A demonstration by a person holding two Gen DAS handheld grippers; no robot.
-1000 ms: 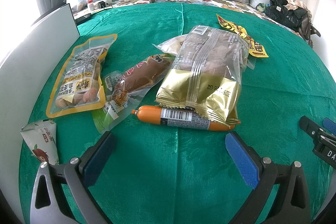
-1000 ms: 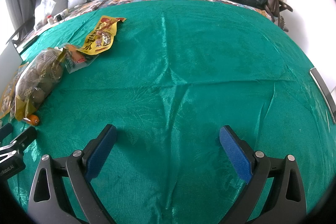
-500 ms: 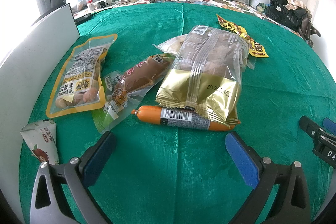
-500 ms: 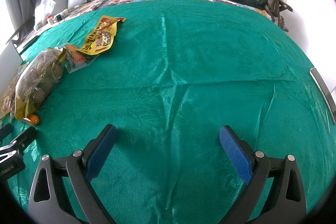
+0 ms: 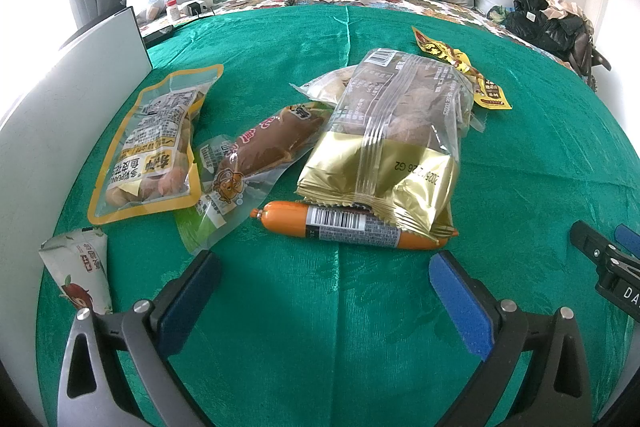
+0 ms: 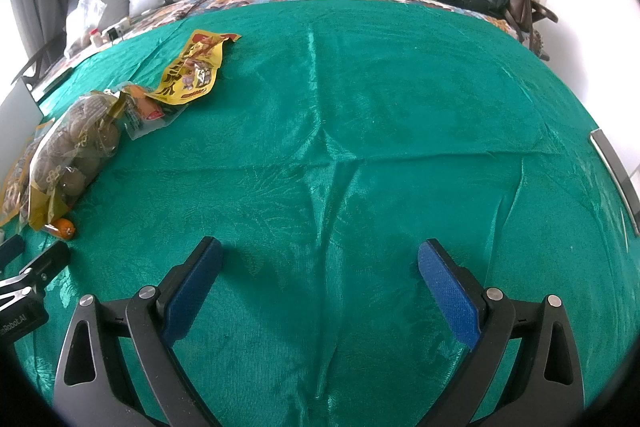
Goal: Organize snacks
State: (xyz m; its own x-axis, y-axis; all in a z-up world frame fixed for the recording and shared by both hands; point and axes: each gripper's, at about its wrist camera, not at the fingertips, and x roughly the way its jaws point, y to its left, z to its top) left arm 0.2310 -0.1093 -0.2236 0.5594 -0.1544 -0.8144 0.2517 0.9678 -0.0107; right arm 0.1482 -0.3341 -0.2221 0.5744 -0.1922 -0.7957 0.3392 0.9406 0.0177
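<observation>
Left gripper [image 5: 324, 267], wide open and empty, just short of the orange sausage [image 5: 352, 225] on the green bedspread [image 5: 540, 155]; a gold bag [image 5: 394, 143] overlaps the sausage. Right gripper [image 6: 318, 259], equally open and empty, over bare cloth, well apart from the snacks. Nothing has moved since the earlier frames

The gold bag [image 5: 384, 147] shows "2026 G2", seen upside down. The right gripper [image 5: 616, 275] body reads "DA"; the left gripper [image 6: 20, 311], "Robot.AI".
</observation>
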